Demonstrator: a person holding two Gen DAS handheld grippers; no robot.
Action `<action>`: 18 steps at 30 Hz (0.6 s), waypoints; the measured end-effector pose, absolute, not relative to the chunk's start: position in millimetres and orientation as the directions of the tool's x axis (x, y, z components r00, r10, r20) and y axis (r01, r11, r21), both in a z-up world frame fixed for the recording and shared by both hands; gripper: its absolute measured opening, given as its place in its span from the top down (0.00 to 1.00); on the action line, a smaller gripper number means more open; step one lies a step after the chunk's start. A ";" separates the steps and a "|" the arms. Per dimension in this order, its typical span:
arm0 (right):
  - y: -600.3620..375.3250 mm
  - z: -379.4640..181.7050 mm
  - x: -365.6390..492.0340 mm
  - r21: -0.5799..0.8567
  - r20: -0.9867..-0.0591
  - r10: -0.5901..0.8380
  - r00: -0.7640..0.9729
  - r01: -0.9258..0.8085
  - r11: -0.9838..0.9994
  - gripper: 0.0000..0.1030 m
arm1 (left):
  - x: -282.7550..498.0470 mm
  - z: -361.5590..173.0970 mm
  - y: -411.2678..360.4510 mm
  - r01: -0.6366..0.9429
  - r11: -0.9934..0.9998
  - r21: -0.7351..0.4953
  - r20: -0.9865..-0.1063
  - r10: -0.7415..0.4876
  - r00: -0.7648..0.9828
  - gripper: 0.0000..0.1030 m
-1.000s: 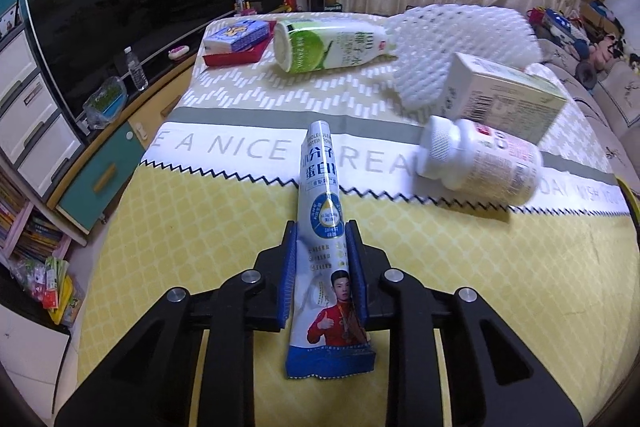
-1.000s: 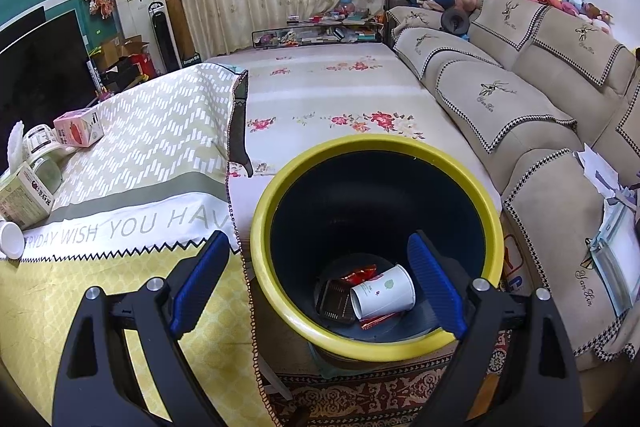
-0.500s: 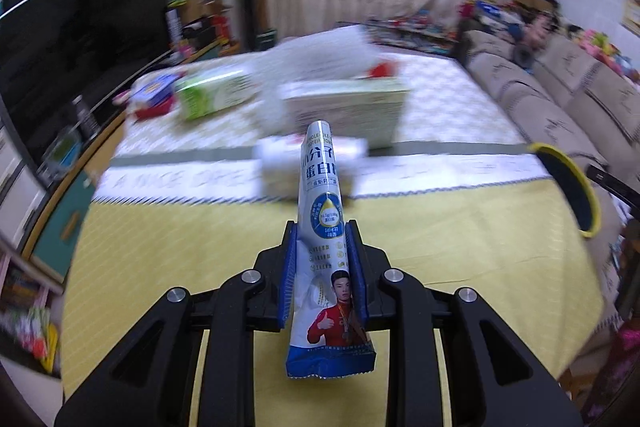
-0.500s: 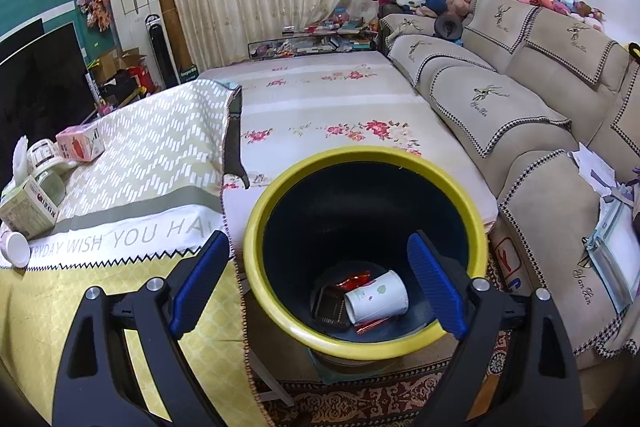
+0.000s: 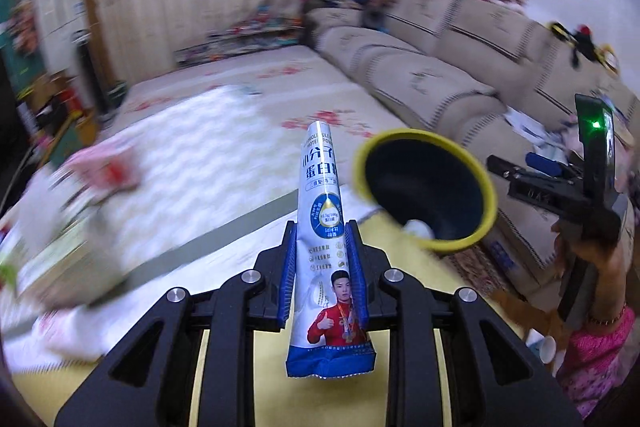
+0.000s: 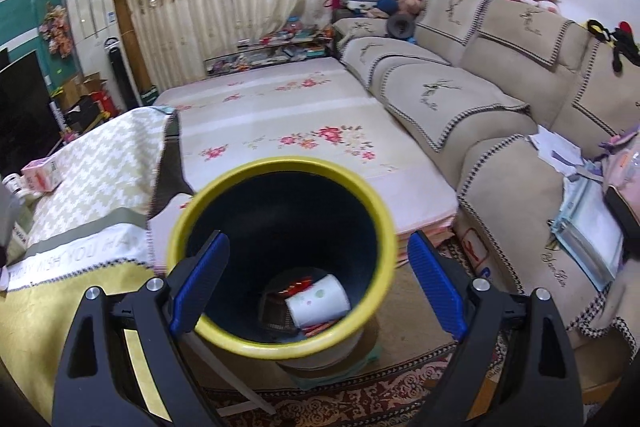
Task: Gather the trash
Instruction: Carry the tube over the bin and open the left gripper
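Observation:
My left gripper (image 5: 322, 235) is shut on a long white-and-blue sachet (image 5: 322, 227) that sticks forward between its blue pads. It is held above the yellow tablecloth (image 5: 224, 347), pointing toward the yellow-rimmed dark bin (image 5: 424, 189) to the right. My right gripper (image 6: 316, 247) is open and empty, its fingers (image 6: 200, 279) spread above the bin (image 6: 280, 255). Inside the bin lie a white paper cup (image 6: 318, 301) and some wrappers. The right gripper's body also shows at the right of the left wrist view (image 5: 580, 195).
The table (image 6: 80, 187) left of the bin holds blurred boxes and a pink carton (image 6: 42, 177). A beige sofa (image 6: 500, 99) runs along the right. A flowered mat (image 6: 304, 123) lies behind the bin and a patterned rug (image 6: 360, 403) beneath it.
My left gripper has swung right with the sachet, from facing the table trash to facing the bin. My right gripper has moved closer over the bin, still open.

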State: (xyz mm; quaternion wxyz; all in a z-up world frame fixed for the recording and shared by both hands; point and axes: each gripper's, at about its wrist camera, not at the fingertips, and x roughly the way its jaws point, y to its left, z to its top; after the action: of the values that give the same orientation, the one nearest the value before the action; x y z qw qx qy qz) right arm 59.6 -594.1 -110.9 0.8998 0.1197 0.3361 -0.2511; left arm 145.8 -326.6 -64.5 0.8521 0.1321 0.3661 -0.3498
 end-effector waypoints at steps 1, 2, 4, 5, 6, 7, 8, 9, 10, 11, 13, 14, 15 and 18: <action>-598.7 -111.9 56.4 0.042 -0.665 -0.383 0.642 0.544 0.838 0.16 | 148.2 -65.9 -339.8 0.708 0.706 -0.032 -0.721 -0.507 0.472 0.76; -604.9 -112.6 52.9 0.039 -0.665 -0.396 0.634 0.559 0.828 0.16 | 150.4 -67.9 -358.8 0.728 0.685 -0.033 -0.728 -0.516 0.452 0.76; -612.6 -113.7 47.7 0.042 -0.665 -0.407 0.626 0.575 0.817 0.16 | 158.2 -73.1 -384.9 0.750 0.661 -0.032 -0.740 -0.520 0.427 0.76; -617.9 -114.3 44.6 0.044 -0.666 -0.414 0.621 0.586 0.809 0.15 | 161.8 -76.9 -400.3 0.764 0.644 -0.033 -0.749 -0.523 0.408 0.76; -623.4 -115.6 41.7 0.043 -0.667 -0.421 0.615 0.596 0.802 0.15 | 165.3 -80.2 -413.7 0.775 0.630 -0.035 -0.755 -0.525 0.393 0.76; -628.4 -116.3 39.0 0.040 -0.668 -0.432 0.606 0.608 0.793 0.15 | 167.4 -83.8 -425.9 0.783 0.621 -0.034 -0.761 -0.524 0.382 0.76; -631.8 -116.6 38.2 0.037 -0.668 -0.439 0.601 0.616 0.787 0.15 | 172.3 -88.8 -439.6 0.791 0.611 -0.037 -0.770 -0.522 0.367 0.76; -635.6 -116.8 36.2 0.038 -0.668 -0.445 0.596 0.625 0.780 0.15 | 174.8 -91.6 -450.1 0.797 0.602 -0.045 -0.776 -0.524 0.352 0.76; -639.7 -116.9 34.5 0.041 -0.669 -0.448 0.593 0.632 0.774 0.15 | 177.0 -94.0 -457.5 0.802 0.596 -0.050 -0.779 -0.526 0.342 0.76; -642.0 -117.4 32.8 0.044 -0.669 -0.450 0.591 0.636 0.770 0.15 | 180.2 -97.7 -469.6 0.805 0.591 -0.048 -0.783 -0.523 0.337 0.76; -646.9 -118.2 30.2 0.047 -0.671 -0.455 0.585 0.646 0.762 0.15 | 184.8 -106.7 -485.4 0.810 0.585 -0.036 -0.787 -0.516 0.338 0.75; -649.2 -118.8 29.2 0.048 -0.671 -0.457 0.584 0.649 0.760 0.15 | 187.8 -110.4 -492.8 0.810 0.585 -0.036 -0.789 -0.514 0.336 0.75; -650.5 -119.4 29.0 0.048 -0.673 -0.457 0.582 0.650 0.758 0.15 | 189.8 -113.5 -497.6 0.811 0.584 -0.041 -0.791 -0.515 0.331 0.73; -651.7 -122.1 30.1 0.049 -0.678 -0.451 0.580 0.649 0.759 0.14 | 194.8 -120.8 -509.7 0.806 0.590 -0.053 -0.790 -0.518 0.327 0.45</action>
State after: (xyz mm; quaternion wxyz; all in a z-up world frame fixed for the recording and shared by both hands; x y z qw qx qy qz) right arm 30.1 -651.7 -122.1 0.8764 0.1477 0.3341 -0.3138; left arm 194.8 -509.7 -120.8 0.7950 0.1780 0.4037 -0.4163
